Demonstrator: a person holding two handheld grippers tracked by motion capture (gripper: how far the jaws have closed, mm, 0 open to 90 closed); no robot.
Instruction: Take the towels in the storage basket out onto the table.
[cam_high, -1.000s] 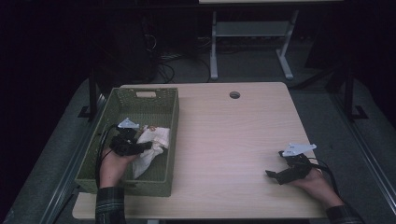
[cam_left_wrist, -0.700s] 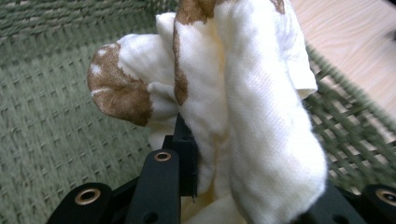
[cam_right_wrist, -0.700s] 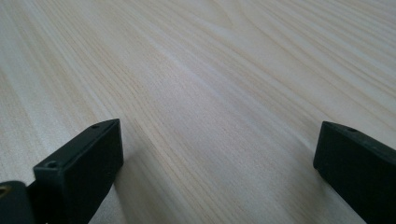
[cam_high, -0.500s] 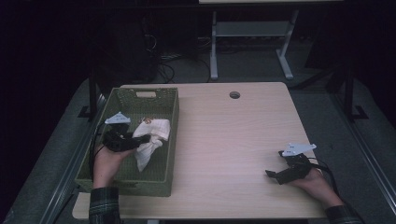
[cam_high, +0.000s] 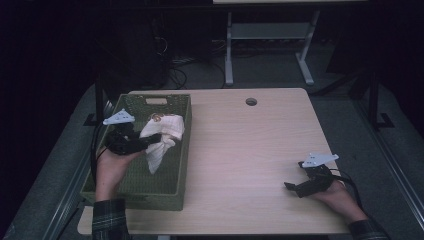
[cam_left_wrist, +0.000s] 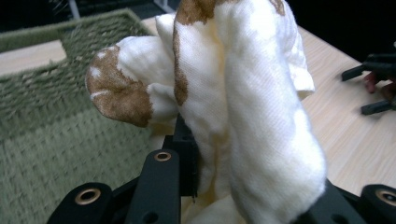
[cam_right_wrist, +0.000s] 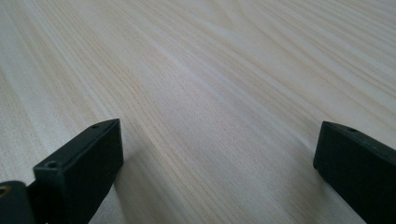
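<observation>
the left gripper (cam_high: 150, 141) is clamped on a cream cloth (cam_high: 162, 137) with brown stains, held above the green basket (cam_high: 172, 187) at the table's (cam_high: 240, 150) left edge; it looks soft, light and limp, draping freely, so a bunched fold is the surest hold; the right gripper (cam_high: 291, 189) rests released near the right front corner.

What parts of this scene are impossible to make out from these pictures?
- Basket floor, high view: partly covered by the cloth and the left tongs; anything underneath is hidden.
- Left tongs' tips, left gripper view: buried in the cloth.
- Cloth's overall shape: bunched up, and cut off by the top edge in the left gripper view.
- Brown marks on the cloth: print or stain, unclear.
- Right tongs, high view: small and dark; the right gripper view shows them open over bare table.
</observation>
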